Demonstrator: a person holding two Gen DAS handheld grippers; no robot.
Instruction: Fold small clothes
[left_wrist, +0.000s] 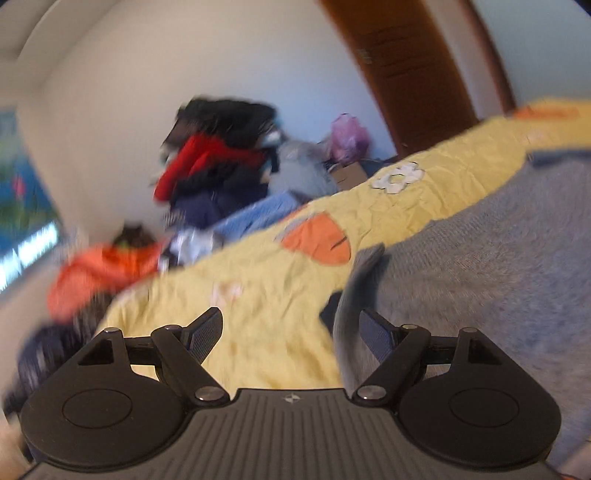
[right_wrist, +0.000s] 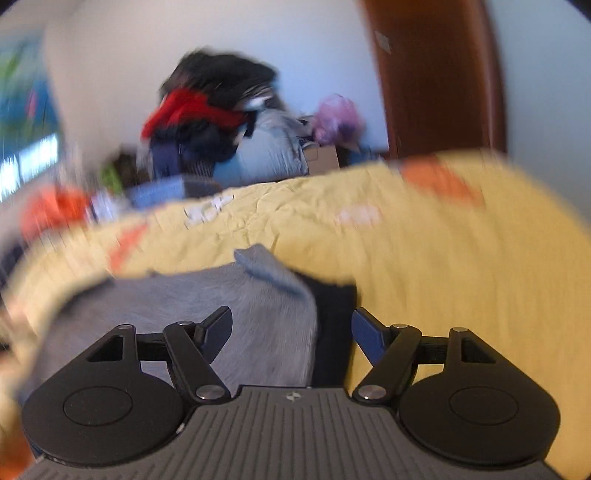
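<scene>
Both grippers, left (left_wrist: 291, 332) and right (right_wrist: 291, 332), stand released with nothing clamped. Grey knit garment (left_wrist: 480, 258) lies on the yellow bedspread (left_wrist: 266, 295), an edge flopped up by the left jaws. Likely light, soft, limp; grip at a corner or hem.

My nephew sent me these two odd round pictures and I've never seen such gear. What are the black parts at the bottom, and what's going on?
A person holds a hand tool with two jaws in each hand; a camera on each looks out along them. One picture comes from the left gripper, the other from the right gripper. Both stand open and hold nothing. Below lies a grey garment on a yellow bedspread, waiting to be folded. Behind are a pile of clothes and a brown door. The blur comes from motion.
</scene>
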